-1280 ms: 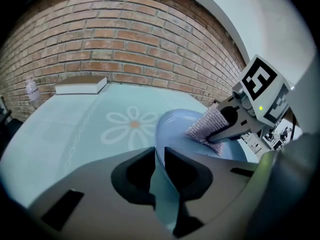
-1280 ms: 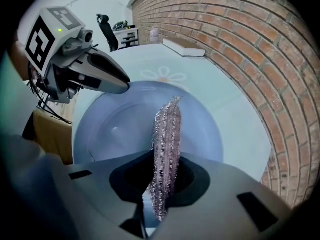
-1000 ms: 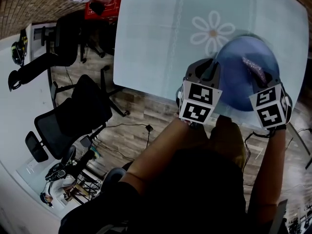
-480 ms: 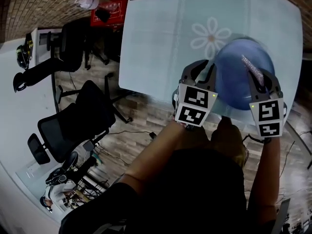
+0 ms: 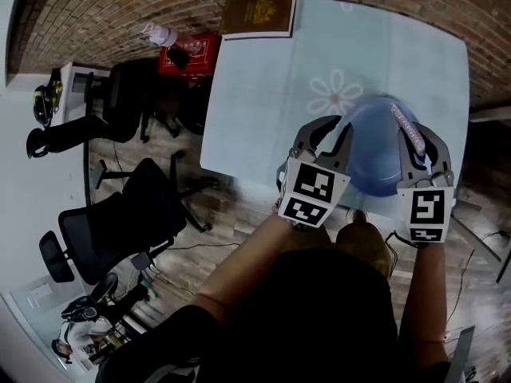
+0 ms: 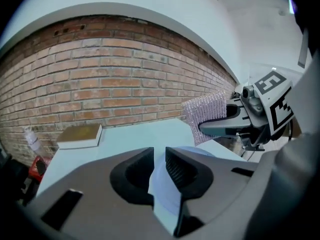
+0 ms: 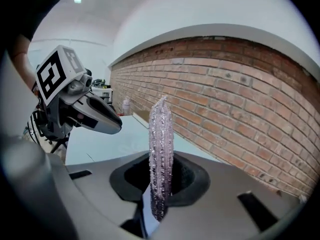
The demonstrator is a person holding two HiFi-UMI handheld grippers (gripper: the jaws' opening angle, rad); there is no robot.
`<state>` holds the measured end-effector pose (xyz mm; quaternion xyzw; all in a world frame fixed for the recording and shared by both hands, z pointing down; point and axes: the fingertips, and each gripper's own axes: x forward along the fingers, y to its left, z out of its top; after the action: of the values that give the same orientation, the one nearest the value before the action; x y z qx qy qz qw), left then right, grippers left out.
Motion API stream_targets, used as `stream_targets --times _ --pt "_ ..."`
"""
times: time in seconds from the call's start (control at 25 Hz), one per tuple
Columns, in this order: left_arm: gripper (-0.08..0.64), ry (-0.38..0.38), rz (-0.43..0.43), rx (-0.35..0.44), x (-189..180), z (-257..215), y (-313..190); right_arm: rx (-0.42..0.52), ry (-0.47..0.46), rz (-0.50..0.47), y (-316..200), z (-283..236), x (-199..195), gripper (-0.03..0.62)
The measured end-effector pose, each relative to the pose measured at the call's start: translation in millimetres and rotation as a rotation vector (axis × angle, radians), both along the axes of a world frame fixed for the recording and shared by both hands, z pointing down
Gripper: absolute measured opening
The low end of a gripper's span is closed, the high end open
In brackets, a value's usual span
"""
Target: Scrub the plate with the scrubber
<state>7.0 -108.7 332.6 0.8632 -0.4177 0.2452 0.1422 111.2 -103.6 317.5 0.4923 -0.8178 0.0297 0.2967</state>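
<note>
Pale glass table [image 5: 255, 94] is spreading out beneath both tools. Nearest, the left tool [image 5: 331, 134] is clamping the blue plate [image 5: 374, 154] by its rim, its jaws having just been easing slightly apart with the rim between them. The right tool [image 5: 421, 146] is pinching the glittery scrubber [image 7: 161, 144] upright by the plate's right edge. Further off, a book [image 5: 257, 14] is lying near the brick wall [image 6: 100, 84]. That thin-edge grip is looking risky: hard scrubbing could be levering the plate loose onto the glass. Whether the plate is resting on the table is proving hard to tell, and the tools are covering its near edge
</note>
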Motion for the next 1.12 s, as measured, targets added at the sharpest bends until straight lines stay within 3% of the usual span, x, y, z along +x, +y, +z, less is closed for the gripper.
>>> stream_targets --times 0.32,0.52,0.6,0.92,1.0,1.12 --pt "0.081 0.072 0.065 0.151 24 -77 1 0.175 -0.138 0.131 10 -79 15 0.080" --pt "0.081 0.165 0.098 0.271 38 -141 0 0.374 -0.230 0.178 14 -141 21 0.080" --pt "0.081 0.184 0.103 0.321 43 -161 2 0.407 -0.266 0.202 18 -155 27 0.080" --pt "0.081 0.220 0.113 0.491 61 -216 10 0.477 -0.245 0.217 26 -183 50 0.080" --pt "0.025 0.210 0.112 0.564 63 -225 12 0.470 -0.216 0.213 28 -182 56 0.080" --pt "0.023 0.198 0.087 0.615 62 -231 12 0.467 -0.188 0.202 29 -182 60 0.080"
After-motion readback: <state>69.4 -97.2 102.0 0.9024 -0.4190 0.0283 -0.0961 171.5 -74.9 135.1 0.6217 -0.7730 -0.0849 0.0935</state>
